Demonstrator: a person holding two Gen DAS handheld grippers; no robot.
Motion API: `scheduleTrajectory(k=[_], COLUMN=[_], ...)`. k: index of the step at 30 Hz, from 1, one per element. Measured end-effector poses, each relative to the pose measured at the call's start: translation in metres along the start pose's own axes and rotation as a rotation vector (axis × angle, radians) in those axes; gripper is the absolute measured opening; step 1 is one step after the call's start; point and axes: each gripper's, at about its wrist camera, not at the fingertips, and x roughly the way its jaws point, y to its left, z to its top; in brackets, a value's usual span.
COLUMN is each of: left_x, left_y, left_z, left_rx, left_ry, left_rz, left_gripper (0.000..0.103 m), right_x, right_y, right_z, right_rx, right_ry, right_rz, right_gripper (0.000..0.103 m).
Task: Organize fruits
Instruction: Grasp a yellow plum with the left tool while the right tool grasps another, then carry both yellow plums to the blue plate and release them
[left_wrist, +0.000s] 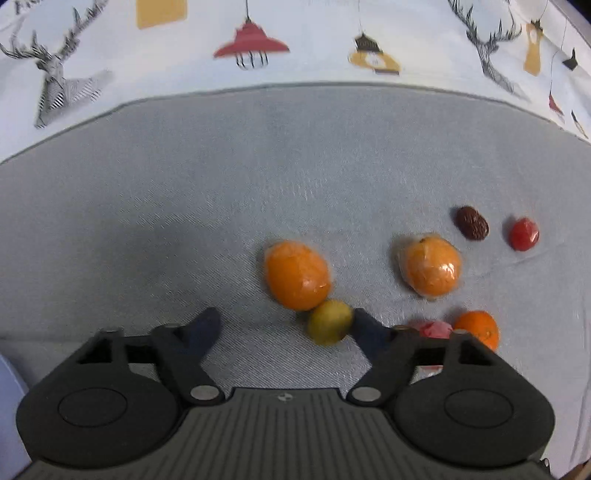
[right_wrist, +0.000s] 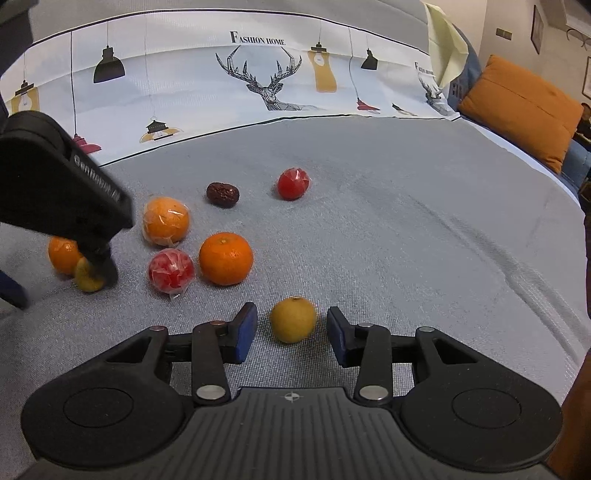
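In the left wrist view my left gripper (left_wrist: 285, 322) hangs open low over the grey cloth (left_wrist: 184, 221). A small yellow-green fruit (left_wrist: 330, 322) lies between its jaws, against the right finger (left_wrist: 364, 326) and far from the left one. A wrapped orange (left_wrist: 297, 275) touches that fruit from behind. My right gripper (right_wrist: 291, 326) is open around a yellow pear-like fruit (right_wrist: 293, 319), with a narrow gap at each pad. Further off lie a wrapped orange (right_wrist: 166, 220), a bare orange (right_wrist: 226, 258), a wrapped red fruit (right_wrist: 171, 273), a dark date (right_wrist: 222, 194) and another red fruit (right_wrist: 293, 183).
A white cloth printed with deer and lamps (right_wrist: 221, 92) borders the grey cloth at the back. An orange cushion (right_wrist: 521, 110) sits at the far right. Bare grey cloth (right_wrist: 424, 240) stretches to the right of the fruit.
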Motion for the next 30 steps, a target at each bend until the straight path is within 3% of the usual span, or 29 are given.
scheduleTrajectory(k=[1,2,3,10,14,18,23,30], left_x=[-0.003,-0.005,-0.008,-0.036,-0.059,-0.105,-0.176,-0.250], left_y=[-0.001,-0.003,-0.002,0.032,0.047,0.066,0.091,0.141], left_z=[-0.002,-0.004,-0.005,-0.025,-0.040,-0.063,-0.103,-0.164], left_rx=[0.025,0.054,0.066,0.011,0.030,0.011,0.011,-0.093], left_ry=[-0.009,-0.011,-0.007,-0.005,-0.015,-0.015,-0.082,-0.134], left_rz=[0.002,0.009,0.004,-0.045,-0.032,-0.055,-0.065,-0.080], left_gripper=[0.054,0.033,0.027,0.027,0.026,0.026,0.026,0.026], right_x=[0.001,0.000,0.000,-0.001,-0.005,-0.026,-0.088,-0.210], right_y=[0.001,0.000,0.001,-0.003,-0.007,-0.017,-0.041,-0.065], right_z=[0.001,0.002,0.002,0.002,0.003,0.009,0.021,0.003], right_rx=[0.003,0.010,0.008,0.043,0.065,0.076,0.071,-0.033], right_ry=[0.002,0.002,0.001,-0.007,-0.016,-0.084,-0.135,-0.164], right_rz=[0.001,0.012,0.023,0.033,0.045,0.067,0.145,0.354], right_gripper=[0.038,0.027,0.027,0.027,0.027,0.027,0.027,0.027])
